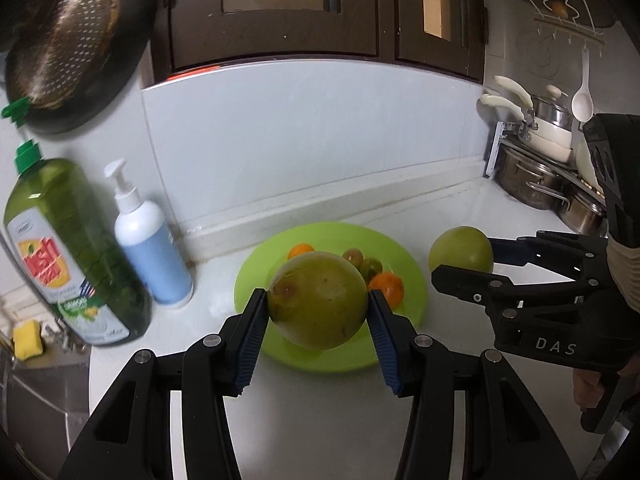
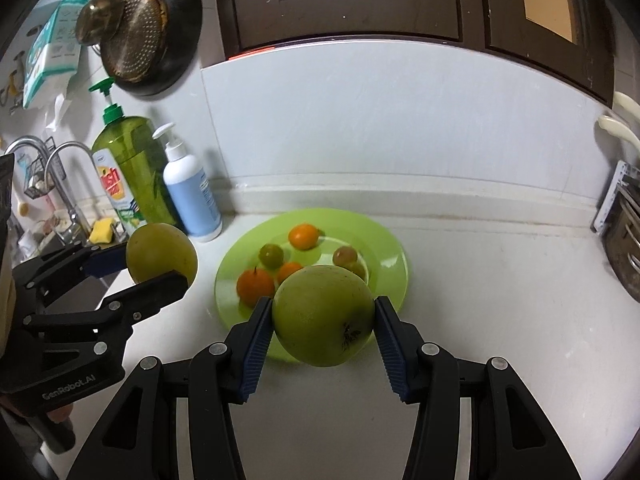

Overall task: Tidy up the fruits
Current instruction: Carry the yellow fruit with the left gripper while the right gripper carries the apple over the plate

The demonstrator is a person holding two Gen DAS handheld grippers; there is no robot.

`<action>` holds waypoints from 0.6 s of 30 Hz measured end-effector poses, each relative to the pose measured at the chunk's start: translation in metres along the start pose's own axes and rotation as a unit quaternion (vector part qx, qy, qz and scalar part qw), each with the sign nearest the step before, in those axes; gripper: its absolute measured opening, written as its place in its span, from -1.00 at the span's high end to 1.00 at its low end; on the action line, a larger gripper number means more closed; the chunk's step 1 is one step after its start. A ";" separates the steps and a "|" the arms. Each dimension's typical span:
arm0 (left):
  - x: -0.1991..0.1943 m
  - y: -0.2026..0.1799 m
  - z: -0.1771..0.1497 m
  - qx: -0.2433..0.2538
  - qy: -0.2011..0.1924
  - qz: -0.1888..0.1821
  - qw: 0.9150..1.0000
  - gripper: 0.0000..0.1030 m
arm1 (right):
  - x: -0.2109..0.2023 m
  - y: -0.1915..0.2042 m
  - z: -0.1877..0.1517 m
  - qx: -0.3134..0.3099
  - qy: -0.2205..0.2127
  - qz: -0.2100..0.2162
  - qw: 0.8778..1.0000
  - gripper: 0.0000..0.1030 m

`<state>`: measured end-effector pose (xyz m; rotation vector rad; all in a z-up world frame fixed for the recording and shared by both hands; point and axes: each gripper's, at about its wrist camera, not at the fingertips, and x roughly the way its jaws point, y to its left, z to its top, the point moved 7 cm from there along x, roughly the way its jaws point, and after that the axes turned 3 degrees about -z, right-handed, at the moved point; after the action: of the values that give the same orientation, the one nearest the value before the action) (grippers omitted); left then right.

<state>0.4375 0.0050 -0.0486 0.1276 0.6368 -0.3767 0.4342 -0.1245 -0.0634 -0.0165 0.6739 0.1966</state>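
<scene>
My left gripper [image 1: 318, 304] is shut on a large yellow-green round fruit [image 1: 318, 300] and holds it above the near rim of a lime-green plate [image 1: 412, 268]. My right gripper [image 2: 324, 320] is shut on a second large green fruit [image 2: 324, 316] above the plate's [image 2: 384, 240] near rim. Each gripper shows in the other's view: the right one with its fruit [image 1: 460, 252] at the right, the left one with its fruit [image 2: 162, 254] at the left. On the plate lie small oranges [image 2: 304, 236] and small greenish fruits [image 2: 271, 255].
A green dish-soap bottle [image 1: 72, 248] and a white-and-blue pump bottle [image 1: 150, 240] stand left of the plate by the wall. The sink with a tap [image 2: 60, 184] and a yellow sponge [image 2: 100, 230] is at the far left. Steel pots [image 1: 532, 184] stand at the right.
</scene>
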 end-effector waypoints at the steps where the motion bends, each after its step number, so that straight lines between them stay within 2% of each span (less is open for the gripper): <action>1: 0.004 0.001 0.004 0.000 0.001 -0.001 1.000 0.04 | 0.003 -0.001 0.003 -0.001 0.000 0.000 1.000 0.01; 10: 0.046 0.005 0.028 0.001 0.016 -0.011 1.000 0.04 | 0.038 -0.023 0.032 -0.004 0.005 -0.011 1.000 0.01; 18: 0.090 0.008 0.031 0.006 0.047 -0.016 0.999 0.04 | 0.077 -0.036 0.041 -0.011 0.026 -0.014 0.999 0.01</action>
<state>0.5243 -0.0219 -0.0775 0.1467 0.7302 -0.4075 0.5248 -0.1429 -0.0813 -0.0529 0.7235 0.1778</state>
